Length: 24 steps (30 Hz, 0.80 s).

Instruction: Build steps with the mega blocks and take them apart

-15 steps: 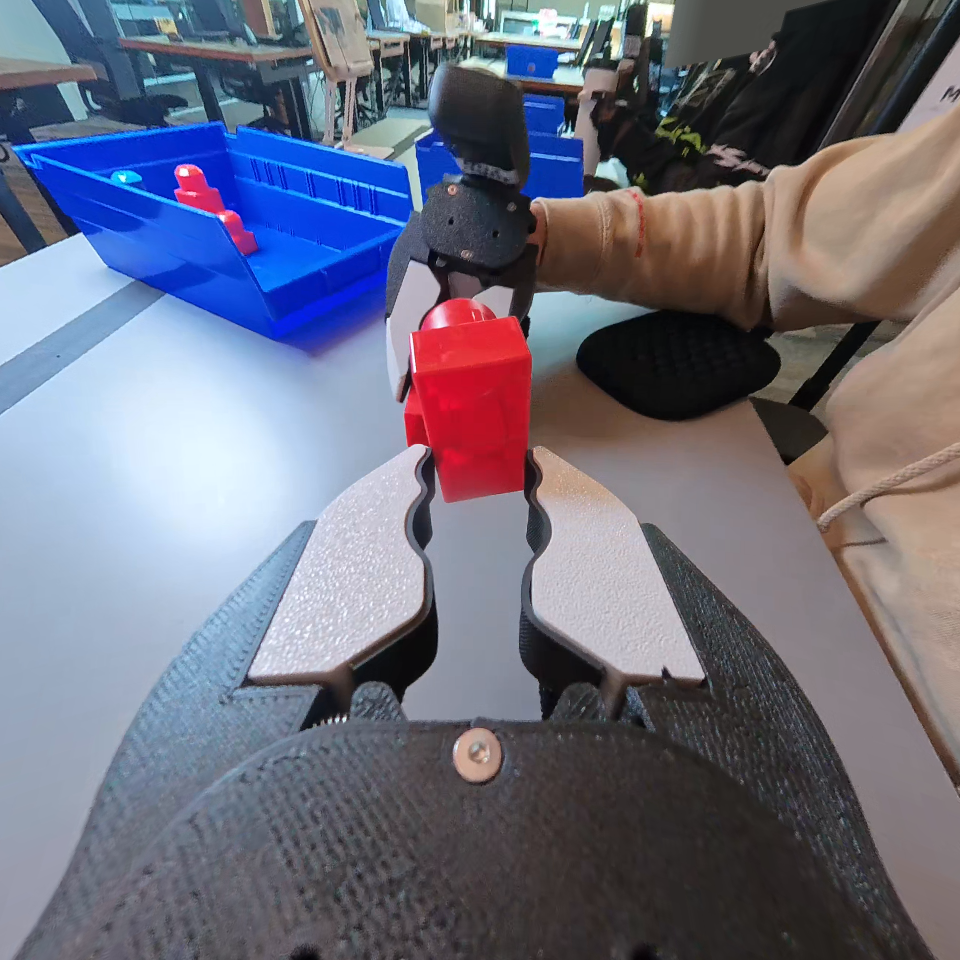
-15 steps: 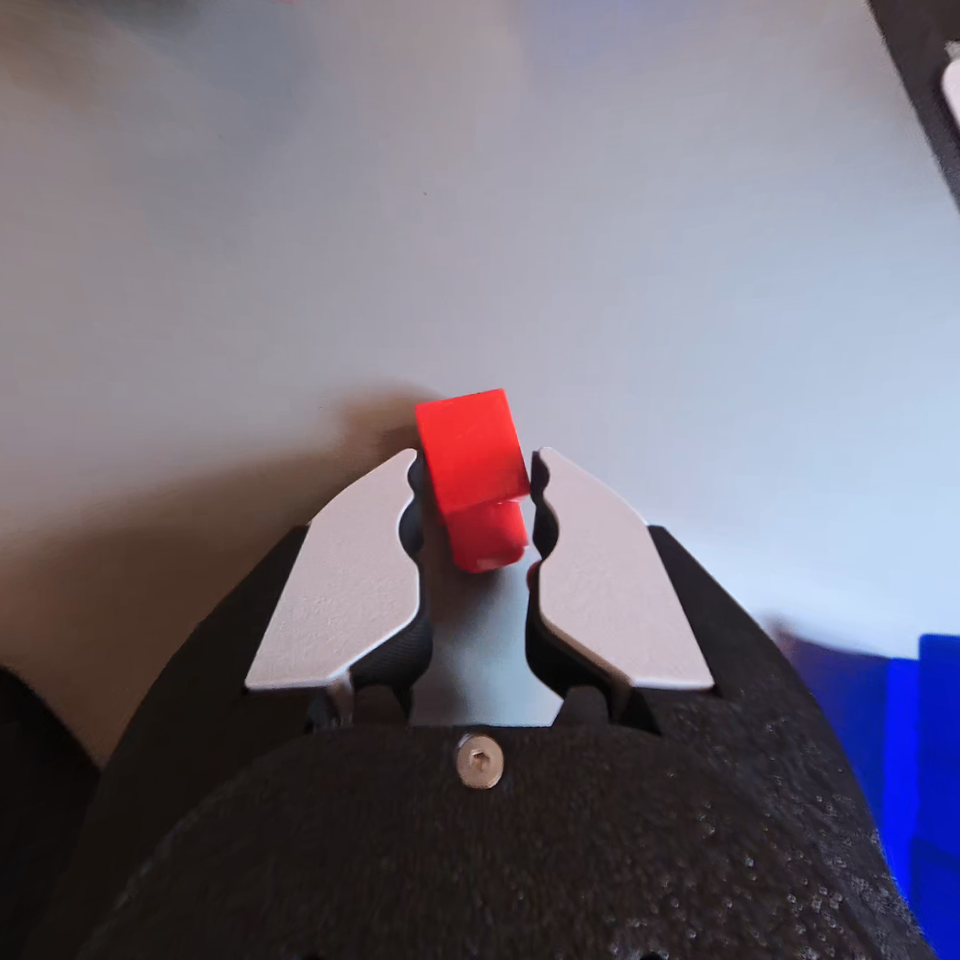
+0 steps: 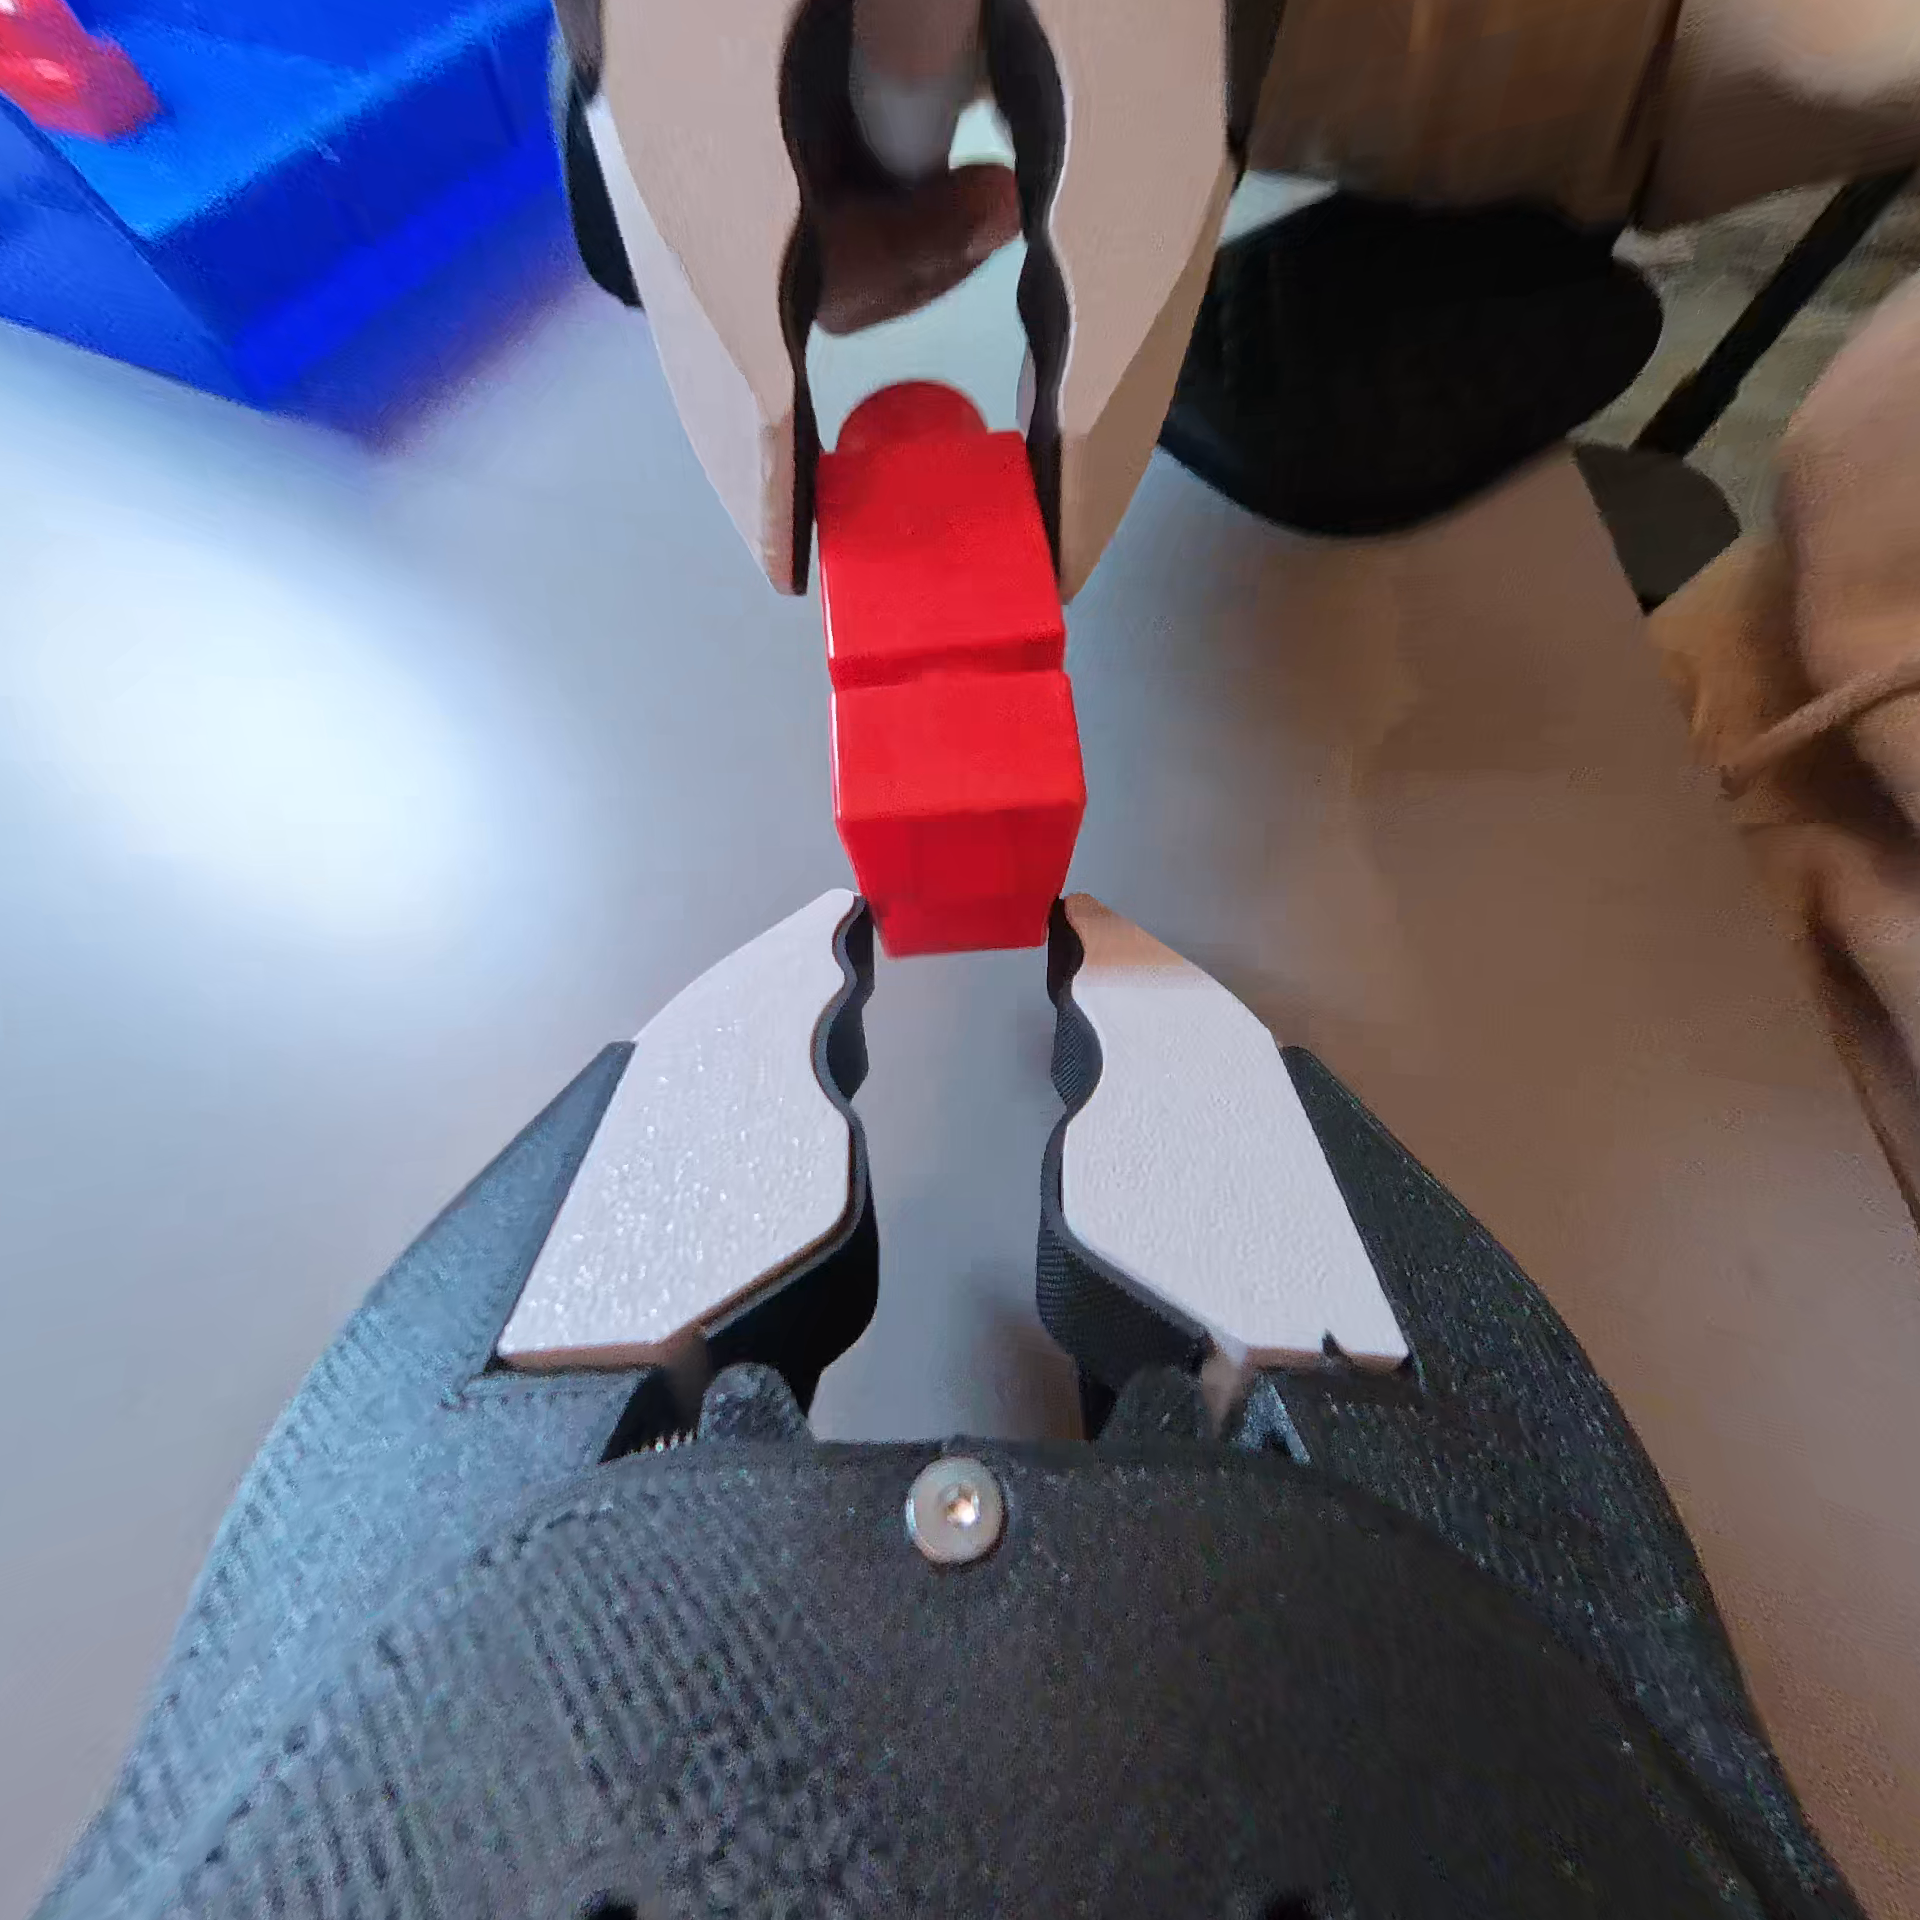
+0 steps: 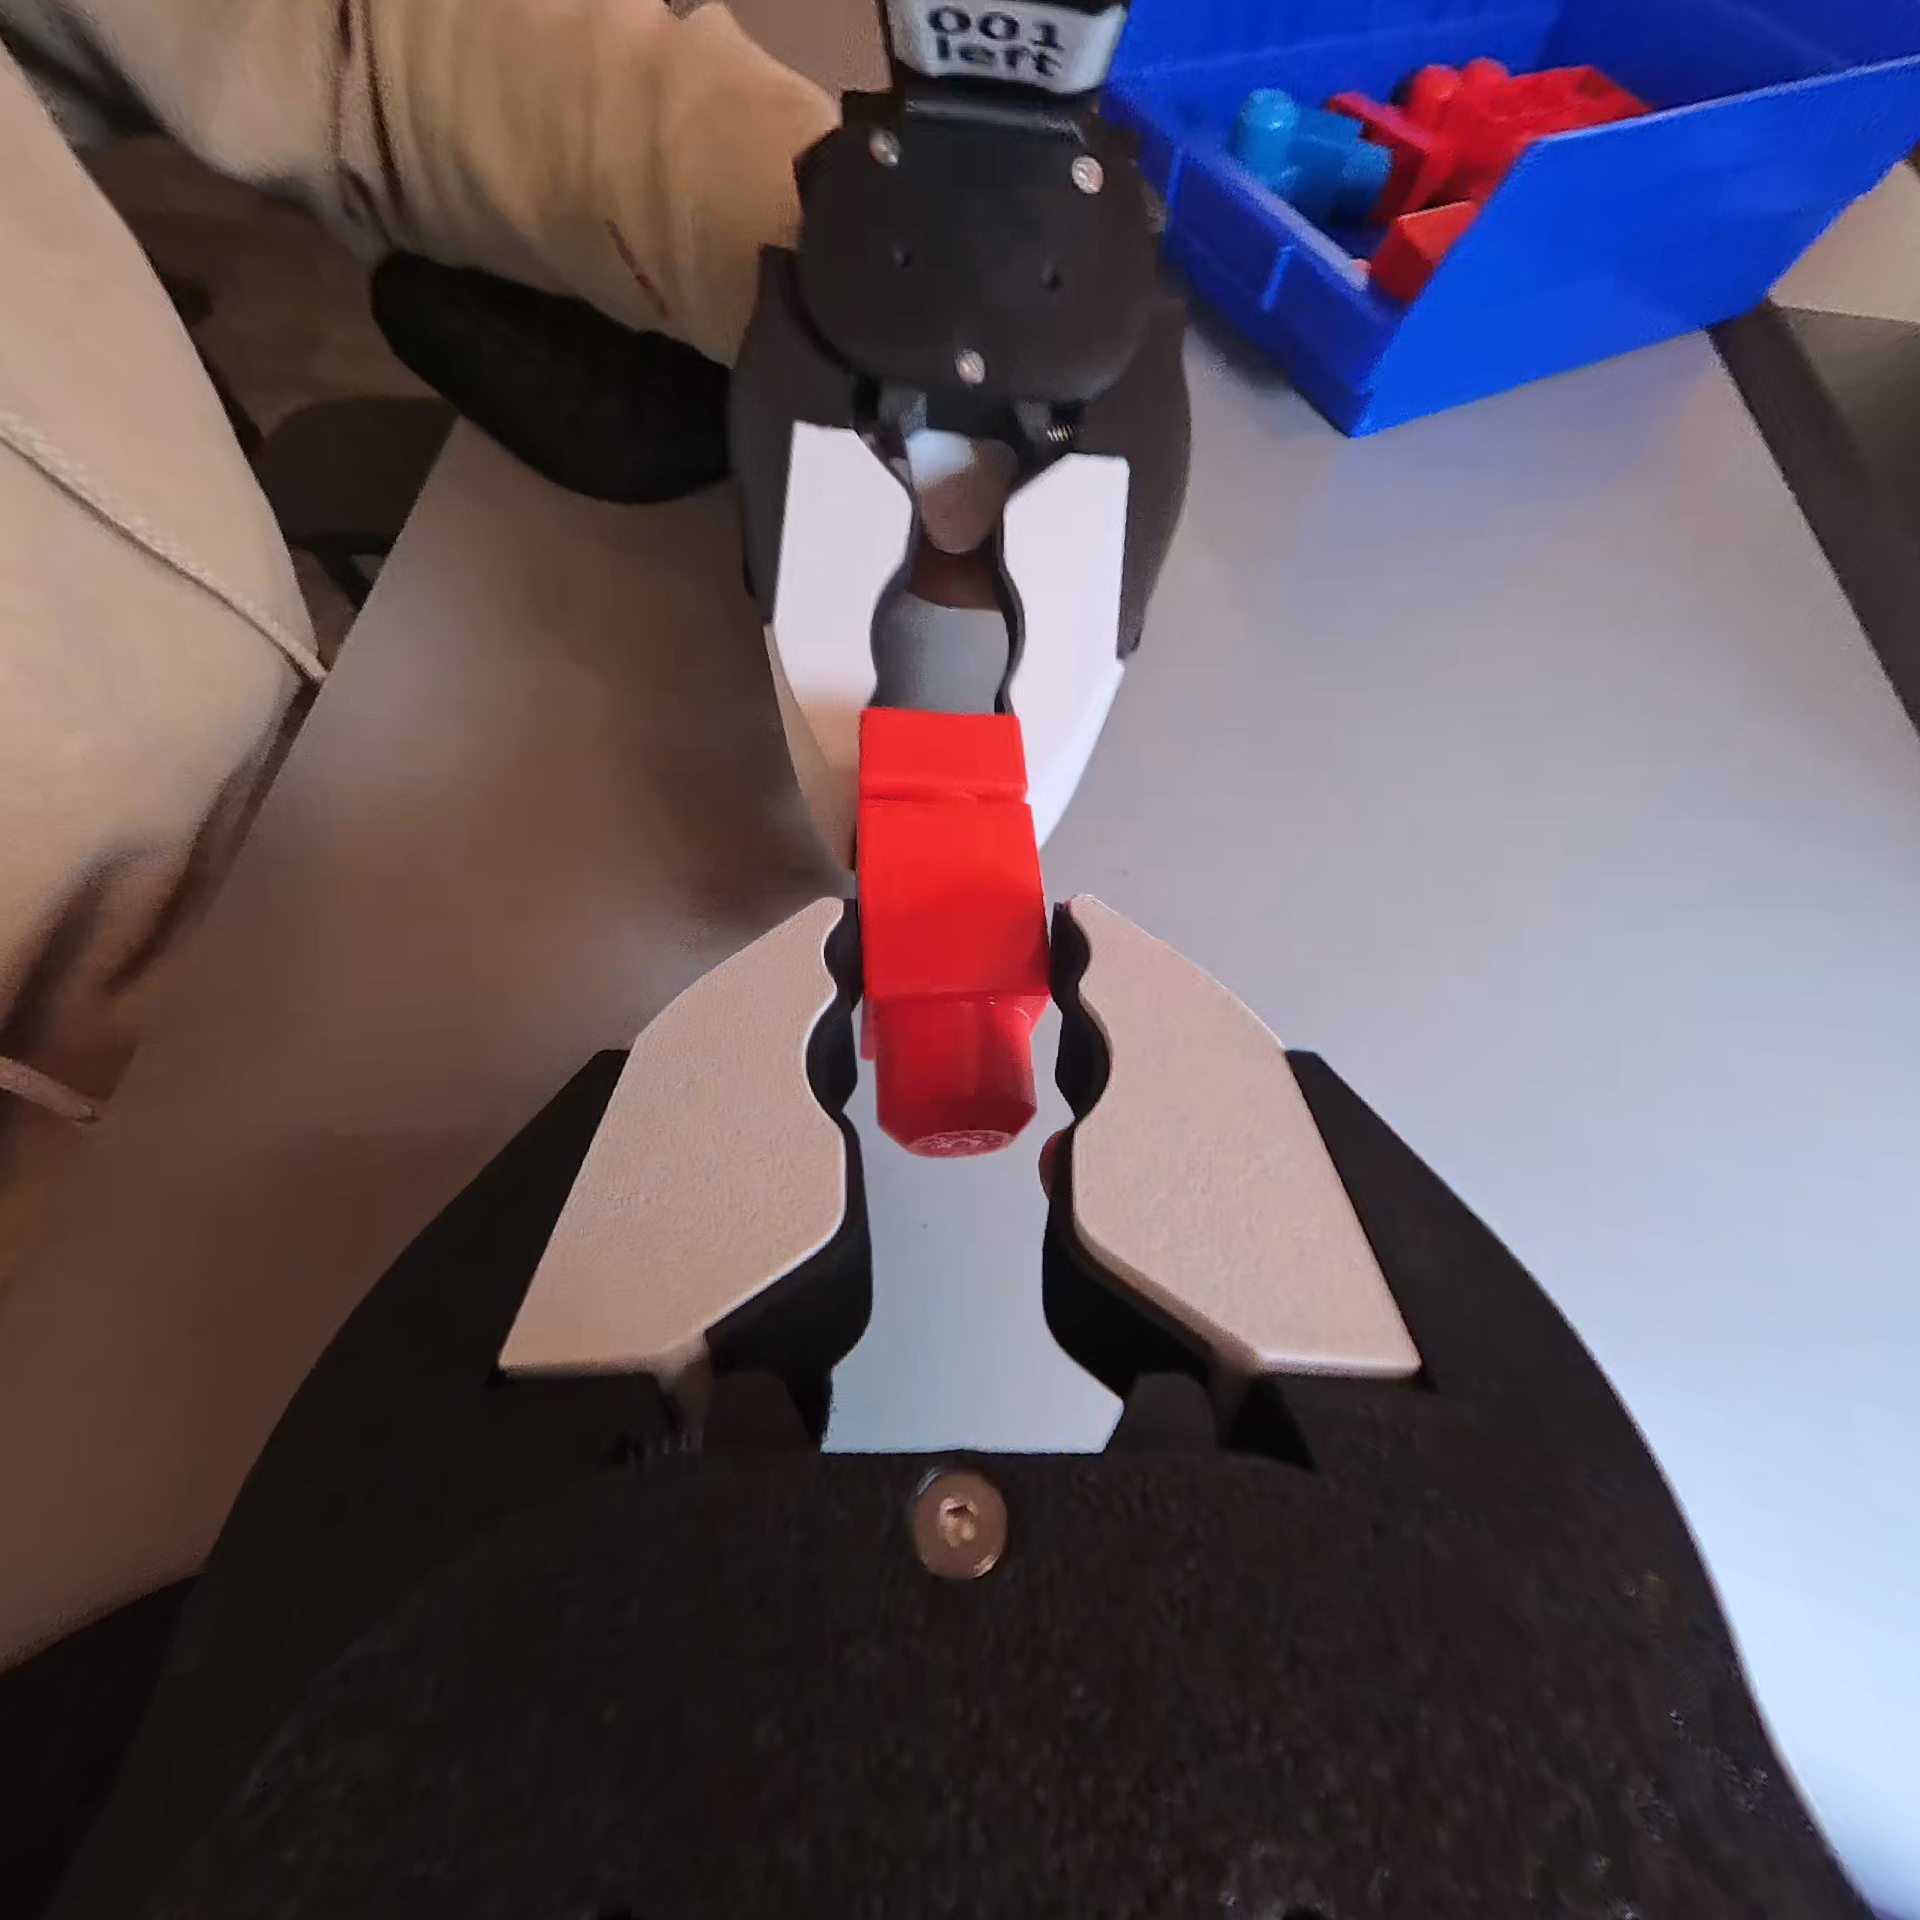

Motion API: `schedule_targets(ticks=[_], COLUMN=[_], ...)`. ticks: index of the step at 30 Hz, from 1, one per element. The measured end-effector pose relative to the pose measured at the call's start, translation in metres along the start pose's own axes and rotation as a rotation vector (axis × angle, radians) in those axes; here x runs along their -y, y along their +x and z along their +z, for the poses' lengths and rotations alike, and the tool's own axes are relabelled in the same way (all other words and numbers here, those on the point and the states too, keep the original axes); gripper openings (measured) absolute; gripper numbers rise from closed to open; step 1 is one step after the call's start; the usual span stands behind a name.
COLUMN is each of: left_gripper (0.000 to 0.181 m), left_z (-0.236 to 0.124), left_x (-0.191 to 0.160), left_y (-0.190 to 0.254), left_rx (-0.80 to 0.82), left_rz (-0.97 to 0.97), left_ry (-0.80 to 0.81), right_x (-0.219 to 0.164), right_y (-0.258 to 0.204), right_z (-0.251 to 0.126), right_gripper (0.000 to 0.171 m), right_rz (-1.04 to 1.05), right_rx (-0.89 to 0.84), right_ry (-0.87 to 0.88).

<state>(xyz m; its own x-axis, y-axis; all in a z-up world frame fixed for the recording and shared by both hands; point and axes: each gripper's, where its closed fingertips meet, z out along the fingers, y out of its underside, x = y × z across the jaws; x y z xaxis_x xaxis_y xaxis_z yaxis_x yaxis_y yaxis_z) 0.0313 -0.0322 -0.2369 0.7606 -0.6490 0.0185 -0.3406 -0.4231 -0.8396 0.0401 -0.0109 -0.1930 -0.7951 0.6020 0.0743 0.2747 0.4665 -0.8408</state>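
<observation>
While your left gripper (image 3: 958,914) and right gripper (image 4: 954,914) each clamp one red block (image 3: 951,800), hold flat sides; light, stiff, slick plastic.

Pale grey table (image 4: 1455,831) beside a black chair seat (image 3: 1403,343).

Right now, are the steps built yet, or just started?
Just started, or nearly apart; one picture cannot say. Two red blocks are stuck together in the air. The left gripper pinches one end and the right gripper pinches the other. More blocks wait in the blue bin. No staircase shows anywhere on the table.
</observation>
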Motion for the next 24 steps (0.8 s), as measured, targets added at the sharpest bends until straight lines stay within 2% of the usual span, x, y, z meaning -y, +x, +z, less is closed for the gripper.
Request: schedule_targets(ticks=[2, 3, 6, 7, 12, 24], left_gripper=[0.029, 0.000, 0.000, 0.000, 0.000, 0.000], left_z=[0.007, 0.008, 0.009, 0.008, 0.001, -0.002], left_x=[-0.009, -0.009, -0.006, -0.001, 0.017, 0.018], left_y=[0.008, 0.005, 0.002, 0.004, 0.008, 0.001], left_rx=[-0.042, -0.014, 0.004, -0.011, -0.021, 0.019], left_rz=[-0.018, 0.006, 0.028, 0.018, 0.006, 0.023], left_ry=[-0.021, -0.014, -0.023, 0.001, 0.088, 0.098], right_x=[0.003, 0.007, 0.017, 0.025, 0.023, 0.022], right_y=[-0.010, -0.017, -0.018, -0.017, -0.009, -0.005], right_z=[0.008, 0.011, 0.014, 0.011, 0.003, 0.004], right_gripper=[0.035, 0.035, 0.031, 0.016, 0.017, 0.017], right_rz=[-0.004, -0.003, -0.062, -0.076, -0.093, -0.045], right_rx=[0.037, 0.074, 0.026, 0.003, -0.051, -0.041], right_ry=[-0.017, -0.014, -0.057, -0.034, -0.075, -0.020])
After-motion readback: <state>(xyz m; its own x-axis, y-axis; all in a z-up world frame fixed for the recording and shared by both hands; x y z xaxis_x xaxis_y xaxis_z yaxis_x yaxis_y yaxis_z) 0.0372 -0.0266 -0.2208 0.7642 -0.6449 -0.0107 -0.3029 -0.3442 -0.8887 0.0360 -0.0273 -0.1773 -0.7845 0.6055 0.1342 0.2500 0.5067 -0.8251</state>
